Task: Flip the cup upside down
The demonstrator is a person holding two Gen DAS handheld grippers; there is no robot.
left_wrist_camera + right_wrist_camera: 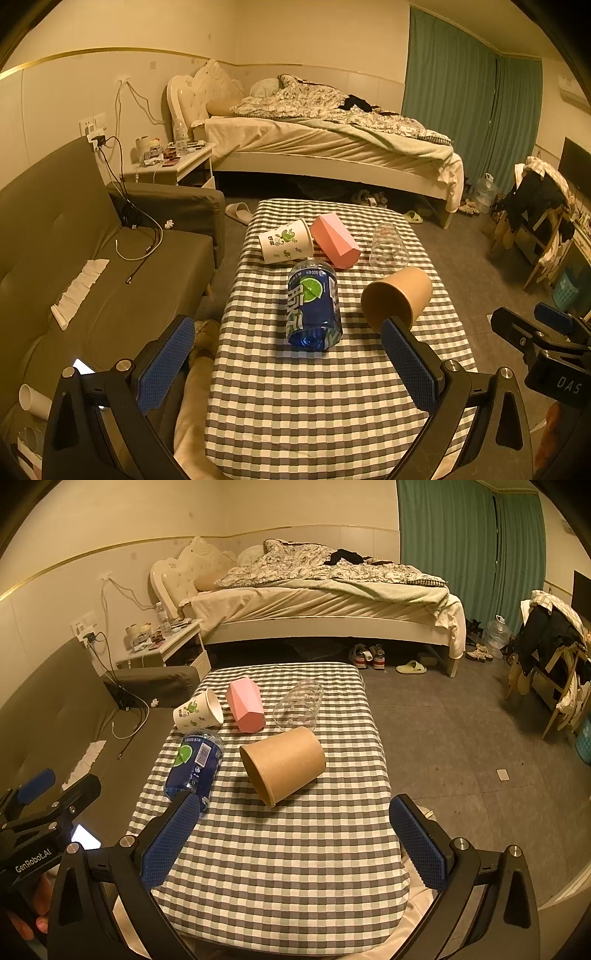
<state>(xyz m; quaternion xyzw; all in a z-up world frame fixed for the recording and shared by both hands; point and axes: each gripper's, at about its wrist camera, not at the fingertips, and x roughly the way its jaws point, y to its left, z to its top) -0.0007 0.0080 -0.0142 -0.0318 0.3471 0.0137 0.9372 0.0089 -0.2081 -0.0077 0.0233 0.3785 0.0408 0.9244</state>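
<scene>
1. Left wrist view alone showed a white cup point(34, 401) at 8 o'clock low beside the sofa point(110, 280), plus the right gripper's body at 3 o'clock. Right wrist view alone showed shoes point(369, 656) and a slipper point(412, 667) under the bed point(332, 605) at 12, and the left gripper's body w/ a hand point(33, 904) at 8 o'clock
2. Left gripper point(287, 365): jaws were spread wide, released, holding nothing; blue pads point(164, 363) hung over the near table edge. Its right finger overlapped the brown cup's rim in view; contact couldn't be told
3. Right gripper point(295, 843): jaws likewise wide apart, empty, touching nothing
4. Task thing: brown paper cup point(282, 766) lay on its side mid-table on the checked cloth point(288, 867), mouth toward the cameras, at 12 o'clock from the right gripper, at 1 o'clock from the left point(397, 297)
5. Count on table: 1 brown cup, 1 white printed cup point(286, 245) on its side at 11, 1 clear plastic cup point(299, 705) on its side at 12, 1 pink block point(245, 709) between those two, 1 blue bottle point(314, 308) lying down, just left of the brown cup
6. Grippers: 2
</scene>
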